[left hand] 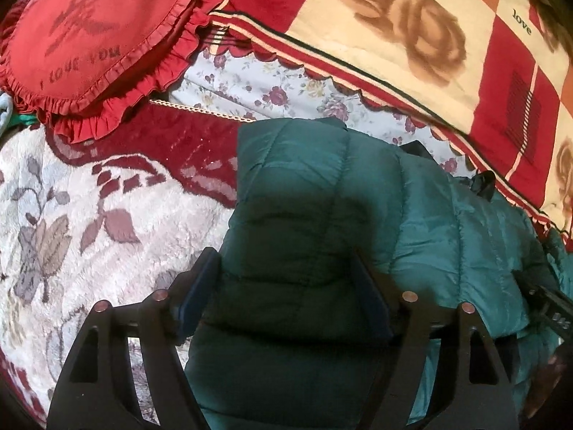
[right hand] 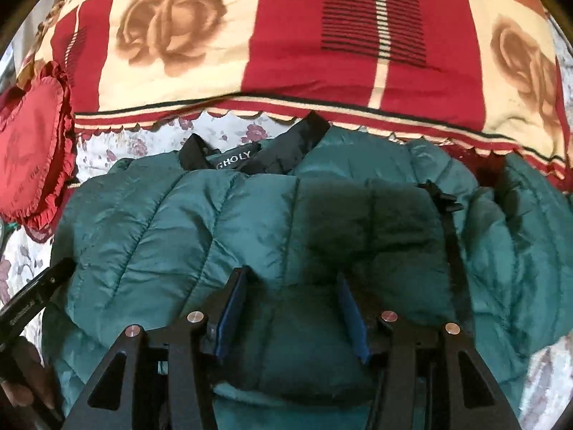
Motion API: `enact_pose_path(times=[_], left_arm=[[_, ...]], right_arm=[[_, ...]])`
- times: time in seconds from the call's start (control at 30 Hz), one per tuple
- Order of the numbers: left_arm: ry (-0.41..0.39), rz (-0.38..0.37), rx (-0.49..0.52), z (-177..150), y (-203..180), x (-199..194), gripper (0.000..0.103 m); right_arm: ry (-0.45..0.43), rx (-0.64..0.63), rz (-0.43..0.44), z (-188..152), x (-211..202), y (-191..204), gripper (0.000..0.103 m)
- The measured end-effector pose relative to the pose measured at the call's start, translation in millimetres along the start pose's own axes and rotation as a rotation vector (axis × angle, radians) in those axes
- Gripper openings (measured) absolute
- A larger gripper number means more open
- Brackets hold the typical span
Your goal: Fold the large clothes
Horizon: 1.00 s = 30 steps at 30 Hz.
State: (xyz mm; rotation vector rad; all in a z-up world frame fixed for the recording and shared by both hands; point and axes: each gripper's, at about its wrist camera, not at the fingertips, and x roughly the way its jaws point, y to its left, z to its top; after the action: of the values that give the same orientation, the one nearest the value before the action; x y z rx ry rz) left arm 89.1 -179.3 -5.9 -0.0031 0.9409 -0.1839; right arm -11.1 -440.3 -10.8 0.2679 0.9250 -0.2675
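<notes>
Two claws are hovering over one green quilted jacket (right hand: 250,236), which is lying spread on the bed with its black collar (right hand: 258,150) at the far end, ahead of the right claw (right hand: 290,308). I am seeing both claws standing wide with nothing between their pads; the left claw (left hand: 286,286) is hanging above the jacket's left part, the right claw above its middle, and whether either is touching the fabric I cannot tell.

I am judging the jacket as puffy, light for its bulk, soft and springy, with a shiny shell that is likely slippery. A pinch on a padded panel would probably slide off, so I am favouring a grip on a stitched seam or an outer hem, where the layers are thinner. It will likely puff back after each fold and need pressing down.

To the left of the left claw, the jacket's edge is ending on the floral plush blanket (left hand: 89,215), leaving open room there. Ahead of both claws the patterned quilt (right hand: 286,36) is rising like a wall just beyond the collar, so there is little room forward. The red heart pillow (left hand: 96,36) is sitting far ahead-left, well apart. To the right of the right claw a sleeve (right hand: 519,233) is bunching up.
</notes>
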Motion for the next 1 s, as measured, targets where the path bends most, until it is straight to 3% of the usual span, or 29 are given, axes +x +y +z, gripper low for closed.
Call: enact_pose_path(times=[0.13,0.2,0.33,0.5,0.63,0.73,1.0], left_arm=[[-0.003,0.008,0.008,-0.6,-0.2,1.3,0.076],[-0.010,0.021,0.013,-1.2,-1.0,1.5,0.076],[-0.018,0.035,0.030,-3.6,-5.0,1.7,0.078],[-0.019,0.038,0.054,-6.3,-5.6,-10.1,0.078],[-0.039,0.014,0.041,-10.3,-2.2,-29.6,0.078],[-0.067,-0.003,0.050,-14.4,-5.4,-47.3,0.078],[-0.099,-0.061,0.092,-33.9,-35.4,-82.6,0.078]], right_arm=[[-0.070,0.026,0.020,-6.2,-32.1,-13.4,0.050],[-0.081,0.041,-0.005,-10.8,-37.4,-20.7,0.058],[-0.012,0.031,-0.033,-21.8,-12.6,-29.2,0.059],[-0.023,0.020,-0.032,-21.8,-29.3,-24.5,0.059],[-0.063,-0.002,-0.009,-30.6,-57.7,-21.1,0.059],[-0.086,-0.007,-0.010,-41.6,-73.9,-23.0,0.065],[-0.097,0.014,0.014,-63.9,-97.8,-34.2,0.067]])
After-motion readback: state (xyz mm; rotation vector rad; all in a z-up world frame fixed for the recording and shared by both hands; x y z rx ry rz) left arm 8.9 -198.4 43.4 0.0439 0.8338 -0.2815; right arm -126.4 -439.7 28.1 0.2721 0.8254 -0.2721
